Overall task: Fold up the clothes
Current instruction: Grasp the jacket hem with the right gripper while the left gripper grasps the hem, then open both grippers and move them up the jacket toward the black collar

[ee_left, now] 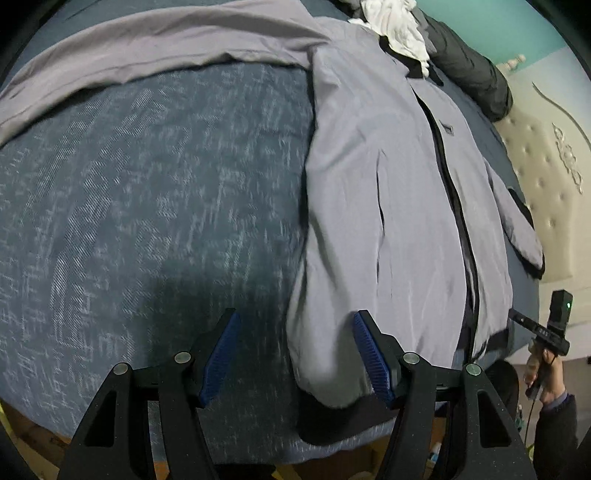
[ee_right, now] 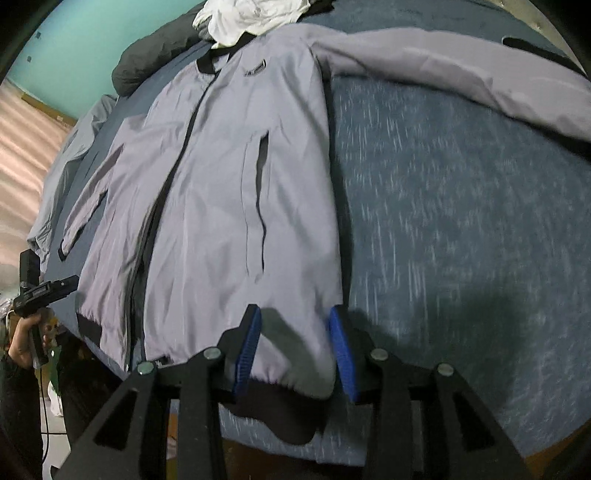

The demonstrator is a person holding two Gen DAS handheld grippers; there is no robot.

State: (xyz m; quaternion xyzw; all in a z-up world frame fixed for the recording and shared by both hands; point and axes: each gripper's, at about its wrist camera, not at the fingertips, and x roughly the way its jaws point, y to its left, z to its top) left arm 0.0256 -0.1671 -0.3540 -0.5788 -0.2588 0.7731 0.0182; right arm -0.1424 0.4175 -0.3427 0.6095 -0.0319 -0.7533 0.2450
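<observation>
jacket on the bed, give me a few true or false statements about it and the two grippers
1. The grey jacket lies front side up on the blue bedspread. True.
2. Its black front zipper is the side facing the mattress. False: the zipper faces up and shows in both wrist views.
3. The left gripper is clamped shut on the hem. False: its jaws stand wide apart, with the jacket's lower corner between them.
4. The right gripper is open, with the hem edge between its blue pads. True.
5. A crumpled white garment sits near the jacket's collar. True.
6. One sleeve is folded across the chest. False: it stretches out sideways over the bedspread.
</observation>
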